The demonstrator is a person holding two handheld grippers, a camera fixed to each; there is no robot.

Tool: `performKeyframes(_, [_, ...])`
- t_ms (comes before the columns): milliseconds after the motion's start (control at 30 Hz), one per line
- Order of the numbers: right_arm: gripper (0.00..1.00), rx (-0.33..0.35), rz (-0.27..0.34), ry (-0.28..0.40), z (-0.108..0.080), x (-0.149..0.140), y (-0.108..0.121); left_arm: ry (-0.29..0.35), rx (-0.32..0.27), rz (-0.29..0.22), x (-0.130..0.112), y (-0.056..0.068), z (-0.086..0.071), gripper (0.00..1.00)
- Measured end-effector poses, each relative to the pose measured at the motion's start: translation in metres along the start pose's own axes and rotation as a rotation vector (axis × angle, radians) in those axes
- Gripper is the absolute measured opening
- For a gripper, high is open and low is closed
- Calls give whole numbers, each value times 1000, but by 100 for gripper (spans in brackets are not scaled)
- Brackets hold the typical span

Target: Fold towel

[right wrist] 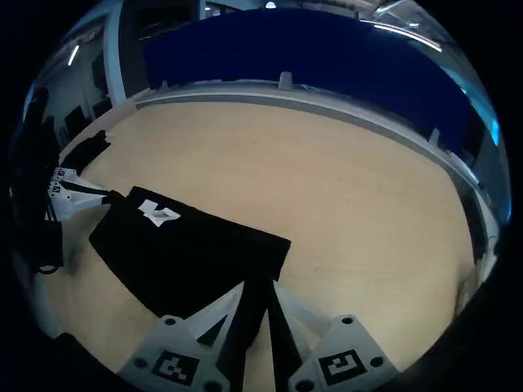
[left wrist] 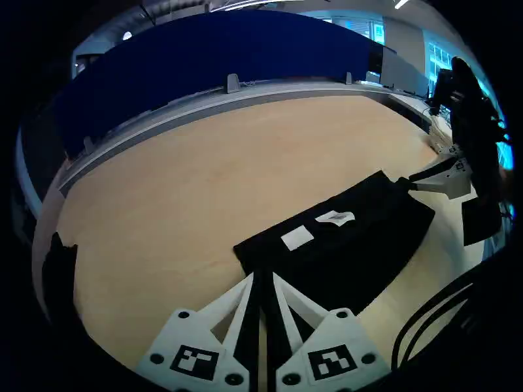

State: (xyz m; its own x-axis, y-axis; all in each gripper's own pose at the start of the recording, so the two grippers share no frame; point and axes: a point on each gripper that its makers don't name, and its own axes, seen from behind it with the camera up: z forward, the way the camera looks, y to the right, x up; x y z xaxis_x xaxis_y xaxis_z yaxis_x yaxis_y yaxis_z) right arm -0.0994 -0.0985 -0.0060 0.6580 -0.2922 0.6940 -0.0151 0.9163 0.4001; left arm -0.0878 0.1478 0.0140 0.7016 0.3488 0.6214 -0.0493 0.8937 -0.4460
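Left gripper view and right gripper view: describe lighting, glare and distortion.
Left gripper view: the fisheye bends the table edge into an arc; the light is even, yet the black towel shows almost no fold detail; cyan glare sits at the right rim. Right gripper view: same bend, sharp focus, strip lights bright at the top.

Towel (left wrist: pixel 353 255): lay flat on the table (left wrist: pixel 196 183).
Left gripper (left wrist: pixel 263 277): sat at one towel end.
Right gripper (right wrist: pixel 259 284): sat at the opposite end.
Partition (left wrist: pixel 216 52): stood behind the table.
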Motion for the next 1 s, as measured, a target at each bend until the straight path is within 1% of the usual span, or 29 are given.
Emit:
performKeyframes(200, [20,-18,-4,-6,7,-1,3,-6,12,17,0,-2,9,9])
performKeyframes(267, [22,-24,-8,-9,10,-1,4,-9,17,19,0,-4,12,10])
performKeyframes(367, [29,-35,-16,-14,12,-2,5,-9,22,24,2,-6,16,12])
performKeyframes(467, [36,-46,-23,-18,14,-3,7,-8,32,30,3,-10,18,18])
performKeyframes(600, [40,-58,-29,-21,15,-3,10,-8,44,34,4,-14,21,22])
performKeyframes(633, [43,-62,-29,-20,15,-3,11,-8,46,33,5,-15,21,23])
performKeyframes(733, [52,-77,-31,-17,14,-2,14,-9,57,28,6,-19,22,35])
performKeyframes(833, [64,-96,-30,-16,15,0,20,-14,68,17,6,-23,23,48])
performKeyframes(867, [68,-104,-29,-16,15,0,22,-17,72,12,6,-25,23,57])
performKeyframes(900, [69,-110,-28,-14,15,1,23,-19,76,8,6,-27,23,66])
performKeyframes(1000, [72,-125,-25,-6,14,4,27,-19,89,-6,7,-33,22,82])
